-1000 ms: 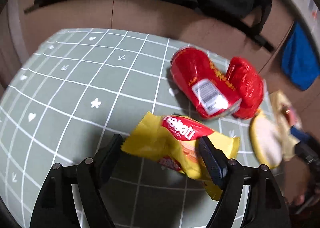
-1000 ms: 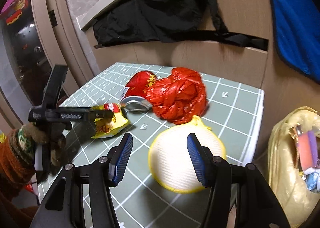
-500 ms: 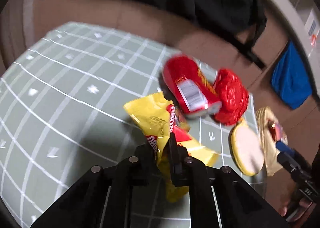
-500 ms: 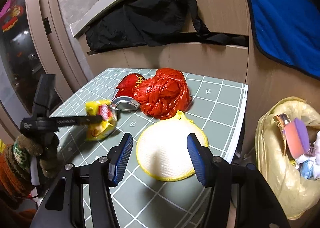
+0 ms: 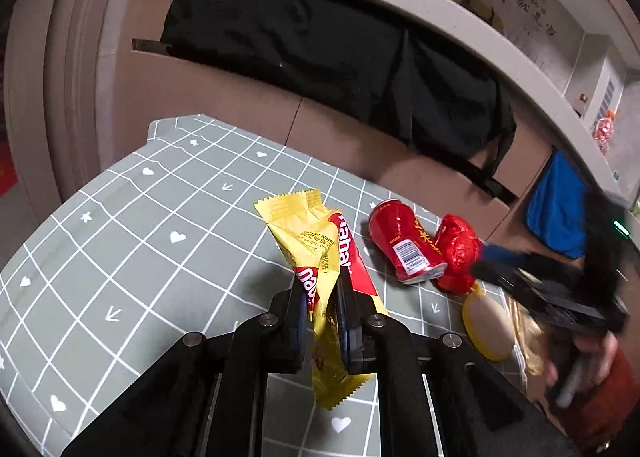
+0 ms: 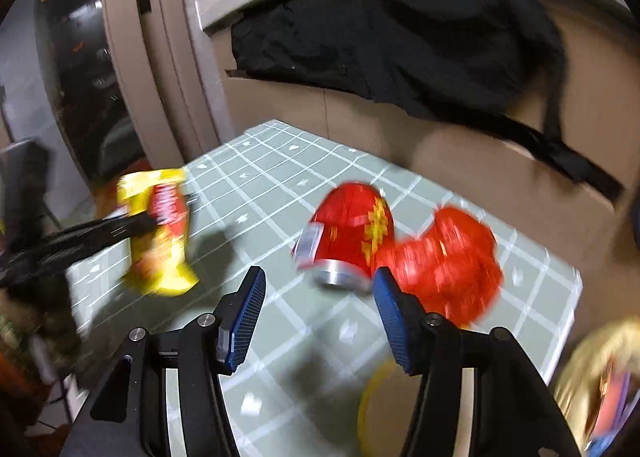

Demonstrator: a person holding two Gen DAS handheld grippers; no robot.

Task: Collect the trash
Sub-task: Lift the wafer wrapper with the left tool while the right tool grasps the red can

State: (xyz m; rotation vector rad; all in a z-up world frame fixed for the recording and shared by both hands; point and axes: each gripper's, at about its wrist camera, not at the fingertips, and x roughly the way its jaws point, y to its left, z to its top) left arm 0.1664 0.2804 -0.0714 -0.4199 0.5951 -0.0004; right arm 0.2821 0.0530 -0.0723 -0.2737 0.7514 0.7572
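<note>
Wrapper: light, crinkly, slippery foil; my left gripper pinches its middle. Can: light, rigid, dentable; my right gripper spread, take across its body.

The wrapper is glossy yellow-and-red plastic film, crinkled, with serrated ends; the can is shiny red metal with a bare silvery rim; the bag is thin crumpled glossy red plastic; the mat looks smooth and matt; the pads are ribbed blue, on matt black plastic fingers.
</note>
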